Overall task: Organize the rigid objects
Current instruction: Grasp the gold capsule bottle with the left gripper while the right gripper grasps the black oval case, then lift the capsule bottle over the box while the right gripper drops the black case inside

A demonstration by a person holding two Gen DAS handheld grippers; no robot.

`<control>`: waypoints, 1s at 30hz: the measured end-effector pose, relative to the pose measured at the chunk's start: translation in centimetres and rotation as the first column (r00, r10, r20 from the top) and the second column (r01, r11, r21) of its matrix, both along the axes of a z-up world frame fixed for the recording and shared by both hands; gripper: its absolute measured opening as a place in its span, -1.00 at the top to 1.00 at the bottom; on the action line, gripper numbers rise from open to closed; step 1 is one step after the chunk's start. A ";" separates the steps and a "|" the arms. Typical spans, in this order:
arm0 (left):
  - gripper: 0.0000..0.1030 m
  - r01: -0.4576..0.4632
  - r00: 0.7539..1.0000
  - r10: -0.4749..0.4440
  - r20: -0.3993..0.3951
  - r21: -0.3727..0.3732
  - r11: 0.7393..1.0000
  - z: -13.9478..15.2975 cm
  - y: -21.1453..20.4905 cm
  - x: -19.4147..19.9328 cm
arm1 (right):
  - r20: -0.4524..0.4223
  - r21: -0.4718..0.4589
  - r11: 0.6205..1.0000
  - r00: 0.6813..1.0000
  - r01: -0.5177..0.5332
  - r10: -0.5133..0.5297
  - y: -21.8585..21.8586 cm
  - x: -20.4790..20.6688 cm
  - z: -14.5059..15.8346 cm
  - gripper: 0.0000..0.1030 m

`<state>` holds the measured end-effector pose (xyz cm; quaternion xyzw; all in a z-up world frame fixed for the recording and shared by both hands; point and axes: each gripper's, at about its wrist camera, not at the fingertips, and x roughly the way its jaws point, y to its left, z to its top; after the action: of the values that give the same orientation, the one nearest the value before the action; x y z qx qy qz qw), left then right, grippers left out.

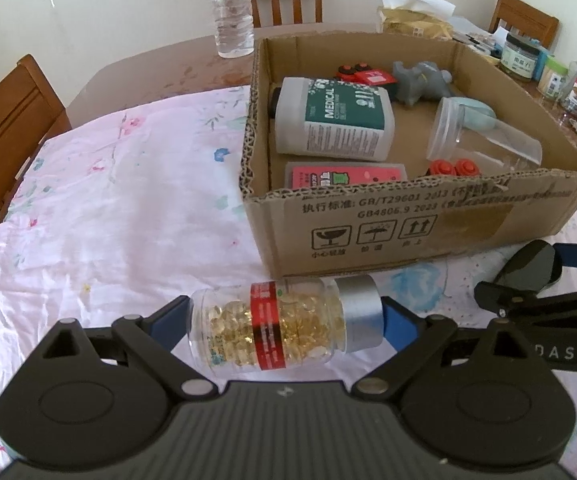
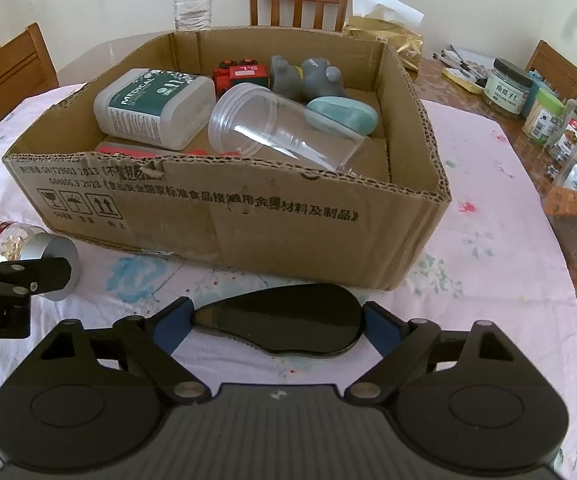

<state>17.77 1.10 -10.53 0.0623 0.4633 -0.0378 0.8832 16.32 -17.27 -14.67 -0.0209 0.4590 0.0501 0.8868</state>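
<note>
**Two grippers at the box front, each with a thing between its fingers**

Pink floral cloth (image 1: 120,208) covers the table, wooden chairs behind it. At frame centre in both views stands the cardboard box (image 2: 288,216); its near wall hides most of a pink case (image 1: 344,174) and two red knobs (image 1: 452,168), so what they are is hard to tell. Inside lie a white bottle marked MEDICAL (image 1: 332,120), a clear cup (image 2: 284,128) on its side, a mint case (image 2: 344,114), a grey toy (image 2: 308,76) and a red toy (image 2: 244,74). A water bottle (image 1: 230,8) stands upper left, cut off at the top edge; jars crowd the right edge, blurred.

Lower centre of the left view, the left gripper (image 1: 286,320) is clamped end to end on a capsule bottle (image 1: 272,322), pads on base and silver cap, just before the box.

Lower centre of the right view, the right gripper (image 2: 278,326) has a flat black object (image 2: 288,320) between its fingers; the pads appear to touch its ends.
</note>
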 end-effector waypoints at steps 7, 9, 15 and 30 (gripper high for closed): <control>-0.89 -0.027 1.000 0.027 0.007 0.005 1.000 0.1 -0.1 -0.1 | 0.002 0.000 1.000 1.000 -0.002 0.002 0.0 0.0 0.0 -0.81; -0.89 -0.031 0.999 0.031 0.011 0.002 1.000 0.1 -0.1 -0.1 | 0.005 0.000 1.000 1.000 -0.007 0.007 0.0 -0.1 0.0 -0.81; -0.89 -0.027 1.000 0.027 0.010 -0.004 1.000 0.2 0.0 -0.1 | -0.003 0.000 1.000 1.000 -0.030 0.030 -0.1 0.0 0.0 -0.82; -0.83 0.011 1.000 -0.012 -0.019 -0.019 1.000 0.5 0.4 0.1 | -0.036 -0.014 0.997 0.996 -0.078 0.077 -0.1 0.0 0.3 -0.80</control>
<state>17.89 1.48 -10.05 0.0563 0.4710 -0.0479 0.8790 16.29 -17.34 -14.40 -0.0447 0.4740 0.0812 0.8756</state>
